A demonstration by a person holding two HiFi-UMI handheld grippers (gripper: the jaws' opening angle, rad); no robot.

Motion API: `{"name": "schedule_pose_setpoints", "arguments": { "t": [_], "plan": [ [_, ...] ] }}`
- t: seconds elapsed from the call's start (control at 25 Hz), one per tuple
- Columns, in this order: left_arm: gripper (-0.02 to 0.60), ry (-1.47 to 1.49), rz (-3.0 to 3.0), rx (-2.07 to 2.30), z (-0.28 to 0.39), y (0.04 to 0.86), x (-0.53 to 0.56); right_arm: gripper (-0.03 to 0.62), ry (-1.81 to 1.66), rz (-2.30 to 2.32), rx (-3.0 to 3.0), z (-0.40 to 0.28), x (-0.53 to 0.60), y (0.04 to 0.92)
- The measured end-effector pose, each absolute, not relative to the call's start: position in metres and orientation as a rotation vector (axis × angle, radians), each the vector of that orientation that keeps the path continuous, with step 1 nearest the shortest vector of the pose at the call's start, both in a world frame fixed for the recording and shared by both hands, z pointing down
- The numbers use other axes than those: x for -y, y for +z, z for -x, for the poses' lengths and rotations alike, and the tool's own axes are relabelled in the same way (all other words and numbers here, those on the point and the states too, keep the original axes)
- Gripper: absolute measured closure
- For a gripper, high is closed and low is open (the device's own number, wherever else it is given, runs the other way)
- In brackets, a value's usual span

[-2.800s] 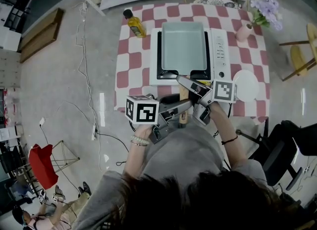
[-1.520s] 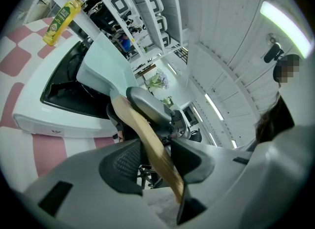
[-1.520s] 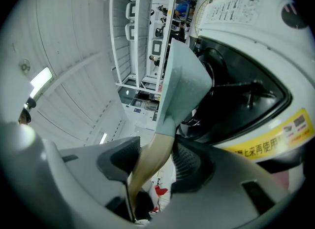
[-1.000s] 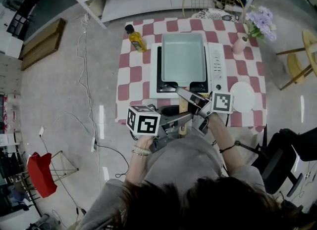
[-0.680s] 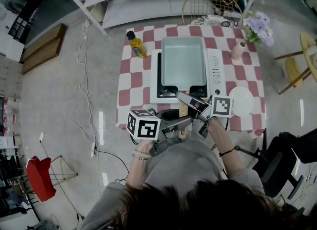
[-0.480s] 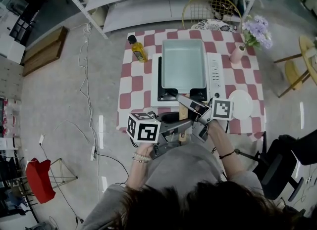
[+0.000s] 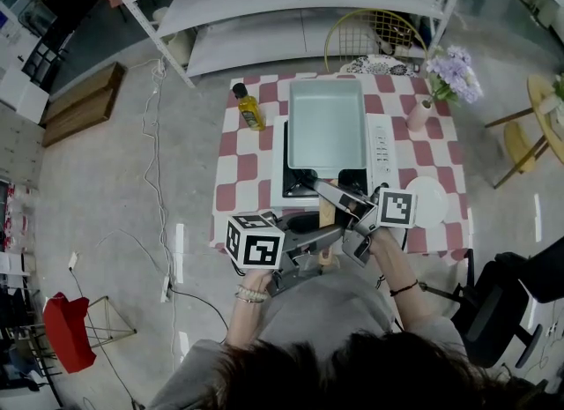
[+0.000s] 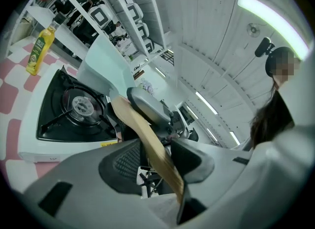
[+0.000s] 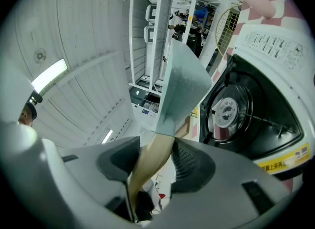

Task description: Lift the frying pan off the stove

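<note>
L gripper [image 8: 158, 164], R gripper [image 9: 150, 166] clamped on pan handle [image 8: 141, 130] | handle mostly covered overhead

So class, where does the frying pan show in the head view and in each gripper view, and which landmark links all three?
Head view: frying pan upper centre, over the stove.
Left gripper view: frying pan upper left, handle between the jaws.
Right gripper view: frying pan at centre, handle between the jaws.
Shared landmark: the white stove.
</note>
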State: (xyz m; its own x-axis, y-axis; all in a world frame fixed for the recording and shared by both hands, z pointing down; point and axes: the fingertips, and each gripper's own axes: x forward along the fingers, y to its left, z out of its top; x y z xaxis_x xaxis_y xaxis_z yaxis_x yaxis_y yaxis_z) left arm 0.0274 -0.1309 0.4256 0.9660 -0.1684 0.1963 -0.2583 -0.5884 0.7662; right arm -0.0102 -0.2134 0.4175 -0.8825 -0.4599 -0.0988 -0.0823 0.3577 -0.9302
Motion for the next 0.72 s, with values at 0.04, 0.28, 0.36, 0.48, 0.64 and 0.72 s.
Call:
{"name": "schedule_pose_setpoints", "arguments": {
  "t": [0.04, 0.28, 0.36, 0.48, 0.64, 0.72],
  "plan": [
    [0.390, 0.124, -2.217, 0.297, -0.027, 0.424, 0.131, 0.381, -1.529, 0.477, -2.282, 0.010, 0.214, 0.416],
    [0.390, 0.117, -2.251, 0.288, -0.028, 0.412, 0.134, 0.381, -1.490, 0.479, -2.299, 0.008, 0.216, 0.403],
    [0.390, 0.110, -2.261, 0.286, -0.028, 0.408, 0.134, 0.381, -1.477, 0.474, -2.302, 0.008, 0.217, 0.398],
    [0.390, 0.108, -2.280, 0.282, -0.028, 0.403, 0.135, 0.381, -1.463, 0.473, -2.306, 0.008, 0.217, 0.392],
    [0.389, 0.097, -2.305, 0.274, -0.029, 0.395, 0.138, 0.381, -1.434, 0.476, -2.320, 0.006, 0.220, 0.383],
    [0.389, 0.097, -2.316, 0.271, -0.030, 0.391, 0.139, 0.381, -1.423, 0.474, -2.324, 0.005, 0.222, 0.378]
  ]
}}
